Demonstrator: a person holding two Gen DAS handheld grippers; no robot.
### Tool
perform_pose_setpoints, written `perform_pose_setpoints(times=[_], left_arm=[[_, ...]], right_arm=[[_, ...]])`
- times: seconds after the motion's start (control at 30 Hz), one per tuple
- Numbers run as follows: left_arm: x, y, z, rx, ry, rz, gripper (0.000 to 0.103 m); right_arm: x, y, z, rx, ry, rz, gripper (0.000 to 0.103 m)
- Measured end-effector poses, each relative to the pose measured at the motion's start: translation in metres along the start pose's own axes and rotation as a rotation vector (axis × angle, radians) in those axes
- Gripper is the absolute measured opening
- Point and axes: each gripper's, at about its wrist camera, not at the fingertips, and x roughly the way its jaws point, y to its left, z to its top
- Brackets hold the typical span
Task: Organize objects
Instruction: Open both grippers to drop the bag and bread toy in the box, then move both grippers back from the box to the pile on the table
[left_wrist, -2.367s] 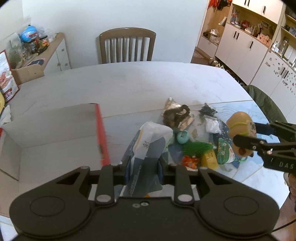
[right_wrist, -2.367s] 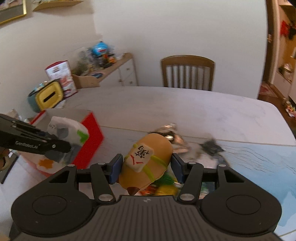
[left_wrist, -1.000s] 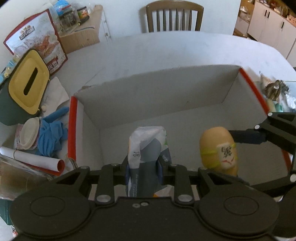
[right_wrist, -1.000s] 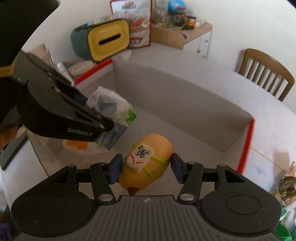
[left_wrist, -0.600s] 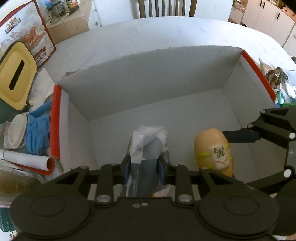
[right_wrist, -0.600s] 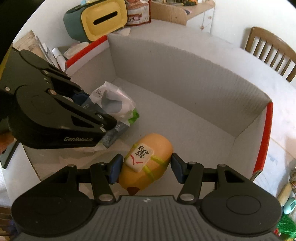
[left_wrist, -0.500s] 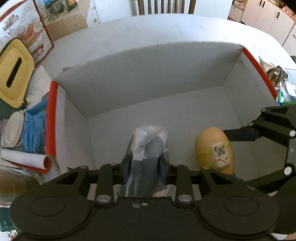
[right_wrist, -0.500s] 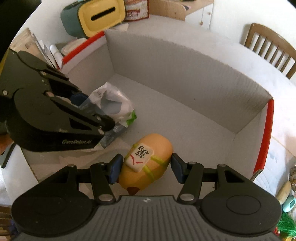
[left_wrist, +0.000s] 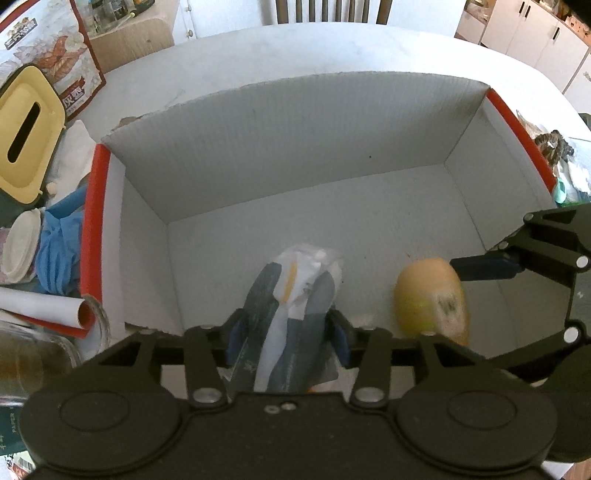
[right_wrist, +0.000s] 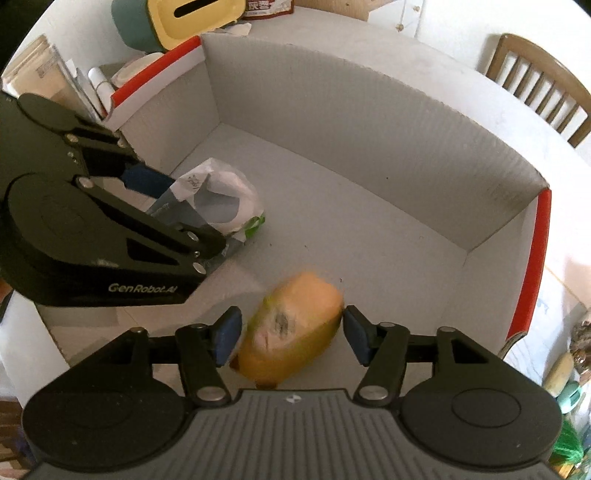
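Two grippers are hanging inside the white box (left_wrist: 288, 122) on the bench (left_wrist: 229, 62). We are pinching a plastic packet (left_wrist: 295, 314) in the left gripper (left_wrist: 286, 334), near the box's left wall. Our right gripper (right_wrist: 291, 334) is standing spread around a blurred yellow plush toy (right_wrist: 295, 328), pads apart from it. Much bare floor is lying toward the far wall. Only our left view is showing blue gloves (left_wrist: 57, 251) outside the red rim.
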Motion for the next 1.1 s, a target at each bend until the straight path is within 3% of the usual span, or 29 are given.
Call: perform_pose_setpoints(times=[0.07, 0.57, 1.1], left_arm=[[-0.005, -0.001, -0.001, 0.0, -0.014, 0.002, 0.061], [-0.035, 0.0, -0.01, -0.031, -0.119, -0.04, 0.066], [-0.093, -0.024, -0.009, -0.039, -0.312, -0.073, 0.072]], right_arm=[[-0.003, 0.001, -0.002, -0.008, -0.013, -0.011, 0.068], [-0.041, -0.004, -0.002, 0.026, -0.138, -0.005, 0.072], [-0.13, -0.028, -0.042, 0.13, -0.392, 0.01, 0.072]])
